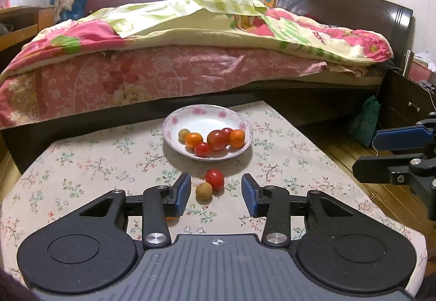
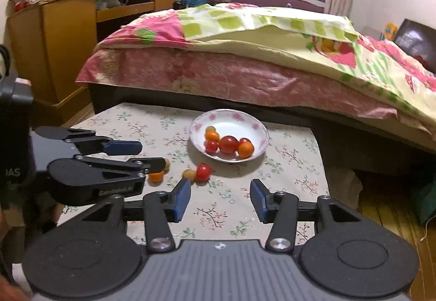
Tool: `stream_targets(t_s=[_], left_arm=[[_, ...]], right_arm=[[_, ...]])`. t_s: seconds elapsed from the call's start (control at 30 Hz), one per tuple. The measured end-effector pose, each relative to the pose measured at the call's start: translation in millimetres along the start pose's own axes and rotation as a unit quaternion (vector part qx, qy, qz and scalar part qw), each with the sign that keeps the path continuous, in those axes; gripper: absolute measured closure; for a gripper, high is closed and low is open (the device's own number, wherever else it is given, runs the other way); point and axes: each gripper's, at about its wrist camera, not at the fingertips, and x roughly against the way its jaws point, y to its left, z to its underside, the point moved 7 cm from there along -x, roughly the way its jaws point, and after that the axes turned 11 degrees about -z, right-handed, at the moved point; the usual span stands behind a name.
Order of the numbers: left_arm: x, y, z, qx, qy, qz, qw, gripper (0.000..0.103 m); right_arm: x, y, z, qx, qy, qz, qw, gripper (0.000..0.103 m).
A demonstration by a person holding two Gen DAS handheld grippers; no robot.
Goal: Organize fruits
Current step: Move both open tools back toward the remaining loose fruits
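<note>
A white floral plate (image 1: 174,121) (image 2: 259,128) at the far side of the table holds several small red and orange fruits and a tan one. A red tomato (image 1: 214,178) (image 2: 203,172) and a tan round fruit (image 1: 204,191) (image 2: 188,174) lie on the cloth in front of the plate. My left gripper (image 1: 215,194) (image 2: 152,155) is open and empty, with the two loose fruits just beyond its fingertips. An orange fruit (image 2: 156,176) and a pale fruit (image 2: 166,164) lie by the left gripper. My right gripper (image 2: 220,196) (image 1: 365,151) is open and empty above the cloth.
The table carries a floral cloth (image 1: 81,164). A bed (image 1: 190,55) with a pink and green quilt stands right behind it. A wooden cabinet (image 2: 54,42) is at the left, and wooden floor (image 2: 395,219) and a green bag (image 1: 365,121) at the right.
</note>
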Motion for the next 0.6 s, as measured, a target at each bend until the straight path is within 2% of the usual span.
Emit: stream_targets(t_s=[0.37,0.6], left_arm=[[2,-14,2,-0.026,-0.009,0.015,0.9995,0.053],[0,-14,7,-0.028,-0.002,0.016,0.9995,0.053]], right_arm=[[0,1,8,-0.01,0.009,-0.002,1.0,0.056],[-3,20,8,-0.003,0.011,-0.021,1.0,0.056]])
